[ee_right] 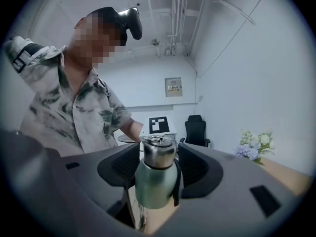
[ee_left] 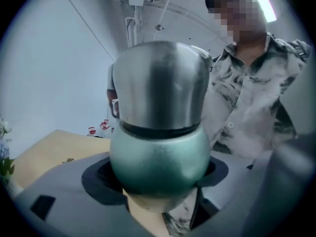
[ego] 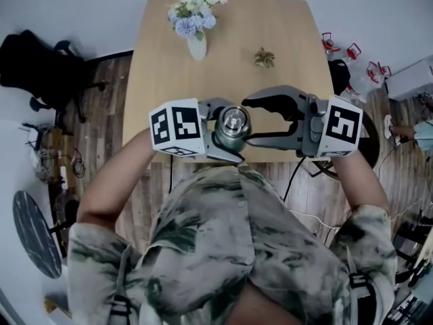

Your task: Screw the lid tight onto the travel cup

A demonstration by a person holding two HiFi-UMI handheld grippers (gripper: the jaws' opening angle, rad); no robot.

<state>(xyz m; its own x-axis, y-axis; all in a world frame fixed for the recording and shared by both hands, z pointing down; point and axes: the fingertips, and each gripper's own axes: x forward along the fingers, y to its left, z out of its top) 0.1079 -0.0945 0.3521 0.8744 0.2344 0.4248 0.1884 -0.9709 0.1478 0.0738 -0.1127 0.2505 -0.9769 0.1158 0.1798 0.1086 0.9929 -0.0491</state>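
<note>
Both grippers are working mid-frame: left gripper (ee_left: 158, 174) clamping the rigid, likely slippery green metal travel cup (ee_left: 159, 154) low, right gripper (ee_right: 157, 164) gaping around its brushed-steel screw lid (ee_right: 158, 153).

Plain office room.
Wooden table (ego: 162, 80), black office chair (ego: 34, 63), white walls, bare ceiling pipes (ee_right: 177, 14), flower vase (ego: 196, 42).

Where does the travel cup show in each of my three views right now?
Head view: travel cup at centre, above the table.
Left gripper view: fills the centre, between the jaws.
Right gripper view: lower centre, between the jaws.
Shared landmark: the flowers.
</note>
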